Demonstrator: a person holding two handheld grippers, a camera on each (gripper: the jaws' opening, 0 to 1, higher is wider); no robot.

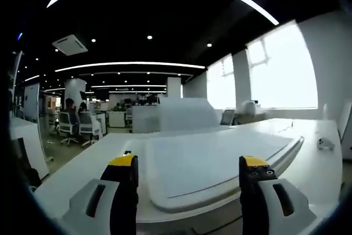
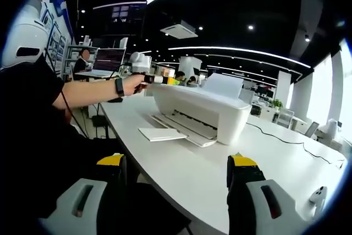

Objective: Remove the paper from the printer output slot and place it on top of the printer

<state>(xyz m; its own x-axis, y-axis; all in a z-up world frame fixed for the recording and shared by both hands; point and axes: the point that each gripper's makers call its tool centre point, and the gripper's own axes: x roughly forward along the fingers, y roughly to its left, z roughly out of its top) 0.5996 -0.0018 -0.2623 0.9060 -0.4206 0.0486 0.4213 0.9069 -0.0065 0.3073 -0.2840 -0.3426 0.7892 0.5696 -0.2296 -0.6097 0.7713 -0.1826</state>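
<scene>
A white printer [image 2: 201,111] stands on a long white table [image 2: 181,174]. A white sheet of paper [image 2: 162,134] lies on the output tray at the printer's front. More white paper [image 2: 223,85] stands upright in the rear feed. My right gripper [image 2: 179,162] is open, well back from the printer near the table edge. A person's hand holds my left gripper [image 2: 159,79] above the printer's far end. In the left gripper view, the left gripper [image 1: 187,163] is open just above the flat printer top [image 1: 214,158], with the upright rear paper [image 1: 184,113] beyond.
A small white object [image 2: 319,193] lies on the table to the right, and a black cable [image 2: 280,136] runs behind the printer. The person's body [image 2: 38,136] stands at the left edge. Office chairs [image 1: 77,127] and desks lie further off.
</scene>
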